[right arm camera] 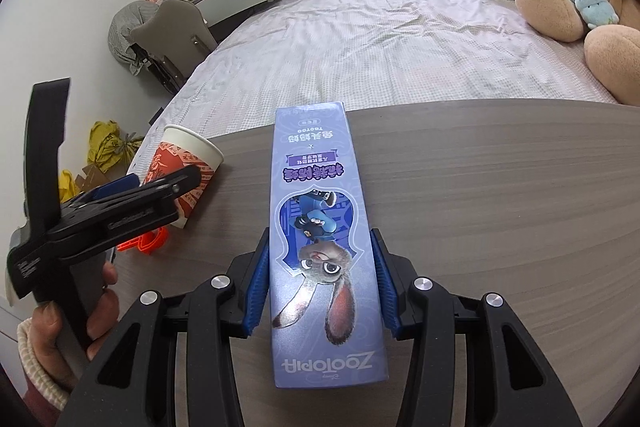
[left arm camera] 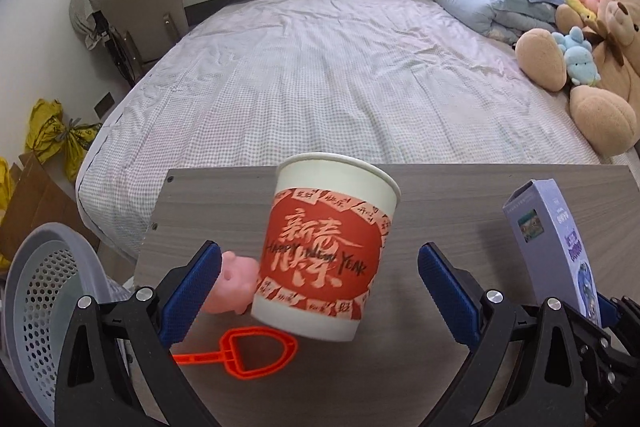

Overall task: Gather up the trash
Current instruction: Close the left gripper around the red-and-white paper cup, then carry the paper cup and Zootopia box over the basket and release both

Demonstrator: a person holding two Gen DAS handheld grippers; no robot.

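Blue pads of the right gripper (right arm camera: 320,281) press both long sides of the lilac Zootopia box (right arm camera: 320,227), near its printed end; jaws are clamped on it. Grip sits low on the box, so most of its length juts forward over the wooden table (right arm camera: 500,187). Probable reason: a narrow carton is easiest to pinch across its short width.

Left gripper (left arm camera: 320,291) stands wide apart, released, one pad either side of the red-and-white paper cup (left arm camera: 328,247); neither pad touches it. The cup tilts, rim leaning away, base on the table. Spread matches the cup's girth, so this reads as a line-up for a grasp, not yet made.

Pink toy (left arm camera: 234,281) lies just beside the cup's left side, near the left pad; it may get nudged when the jaws close. Orange plastic wand (left arm camera: 248,349) lies flat in front of the cup.

Grey perforated basket (left arm camera: 44,311) stands off the table's left edge, near the left gripper: likely the trash bin, within easy reach for both items. A hand (right arm camera: 76,311) with a pale cuff holds the left gripper's handle.
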